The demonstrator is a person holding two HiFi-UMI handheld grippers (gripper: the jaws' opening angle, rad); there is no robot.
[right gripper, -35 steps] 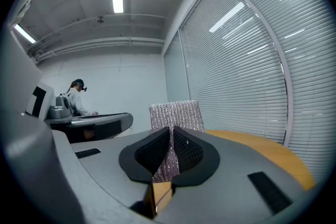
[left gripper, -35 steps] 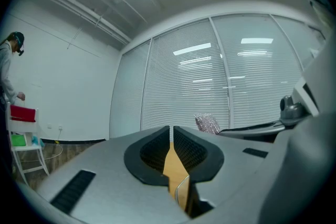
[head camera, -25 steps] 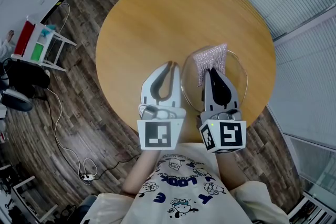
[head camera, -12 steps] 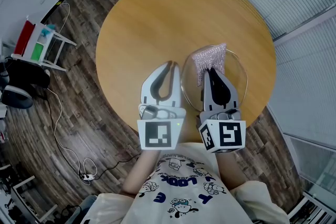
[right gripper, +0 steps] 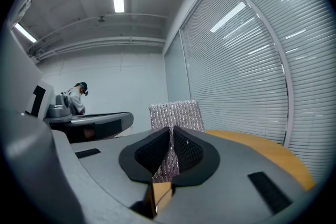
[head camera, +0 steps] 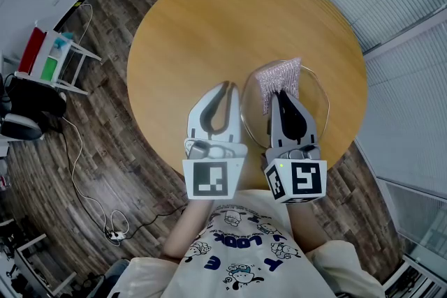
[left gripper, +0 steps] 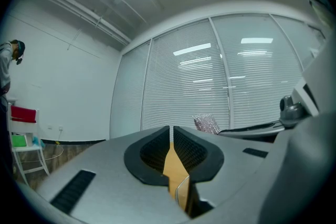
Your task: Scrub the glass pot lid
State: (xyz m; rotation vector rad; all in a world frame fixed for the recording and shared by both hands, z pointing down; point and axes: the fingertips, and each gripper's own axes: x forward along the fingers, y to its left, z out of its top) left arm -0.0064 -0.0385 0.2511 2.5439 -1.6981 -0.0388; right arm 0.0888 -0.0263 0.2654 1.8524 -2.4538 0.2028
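Two pairs of tongs sit level and side by side above the round wooden worktop (head camera: 202,24). Our left tongs (head camera: 225,85) are clenched tight with nothing between them. The glass pot lid (head camera: 316,112) lies flat on the worktop just to their right, its rim close beside them. Our right tongs (head camera: 275,94) reach out over that lid and are clamped on a silver scrub pad (head camera: 281,75). The pad sticks out ahead of their tips and extends over the lid's far rim.
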